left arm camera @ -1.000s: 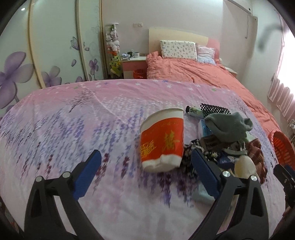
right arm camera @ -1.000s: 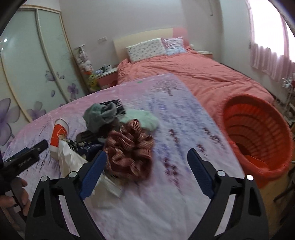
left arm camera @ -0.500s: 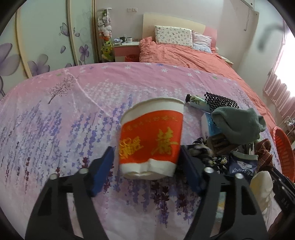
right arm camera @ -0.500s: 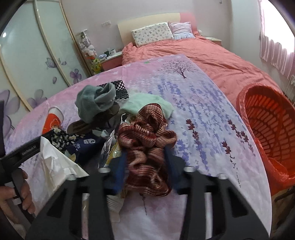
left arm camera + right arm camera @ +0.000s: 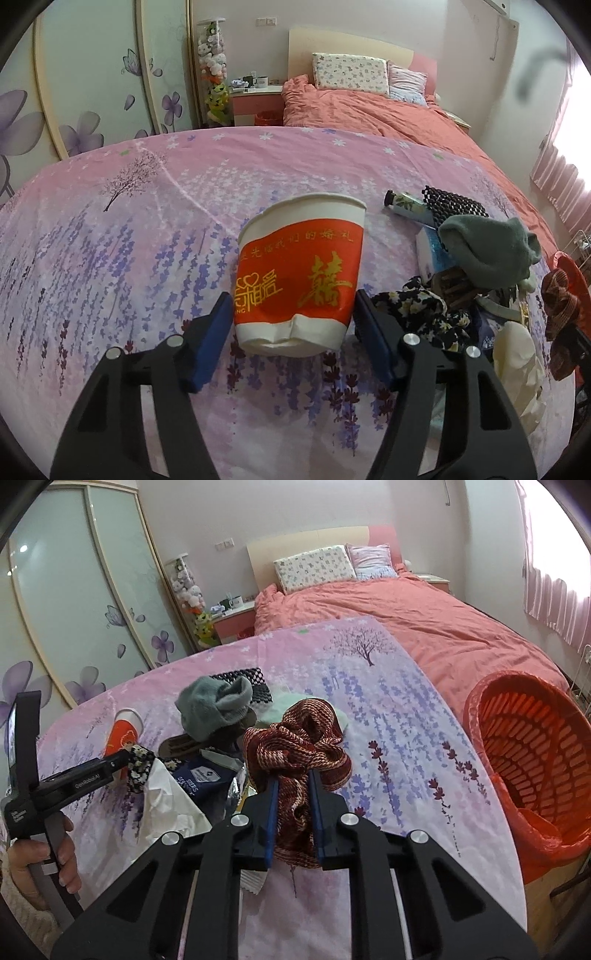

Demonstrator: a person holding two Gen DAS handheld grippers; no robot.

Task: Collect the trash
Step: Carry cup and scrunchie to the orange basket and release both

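So we've got both grippers busy here. Our left gripper [image 5: 293, 301] has its blue pads on either side of the paper cup [image 5: 301, 273], touching or about to touch, and the cup's base already looks dented, so that thin paper won't take much squeeze. It's lying tipped on the floral sheet [image 5: 129, 240], rim pointing away from us, which is why we come at it from the bottom end. Our right gripper [image 5: 291, 786] is nearly closed, pinching the maroon knit cloth [image 5: 295, 738]: soft, ribbed, bunched up, so it bulges above the pads. The orange basket [image 5: 532, 746], slatted plastic with a bag liner, sits just off the bed's right edge, presumably where trash goes.
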